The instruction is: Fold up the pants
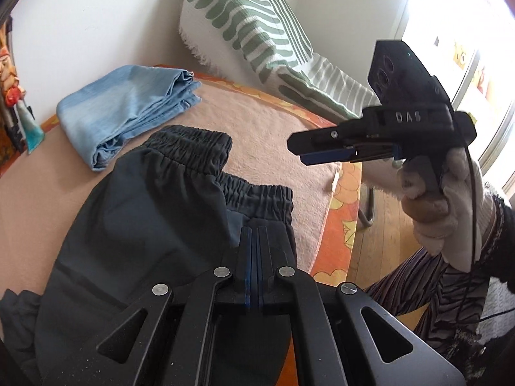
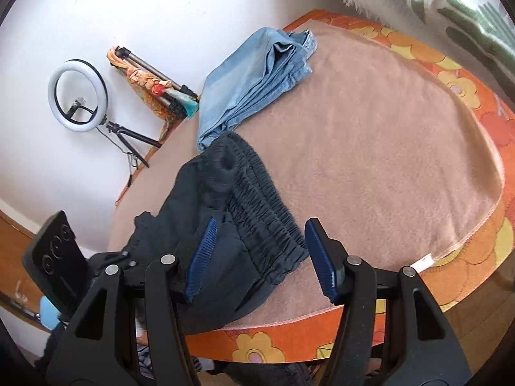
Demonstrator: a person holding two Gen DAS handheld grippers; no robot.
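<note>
The dark pants point(image 1: 154, 212) lie bunched on the blanket-covered bench point(image 2: 370, 148), barely folded; the blue jeans point(image 1: 128, 106) beside them look done. Left gripper point(image 1: 254, 234) fingers are closed, seemingly empty; right gripper point(image 2: 260, 257) fingers hang open over the waistband

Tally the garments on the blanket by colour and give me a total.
Dark grey pants: 1
Light blue folded garment: 1
Total: 2
</note>
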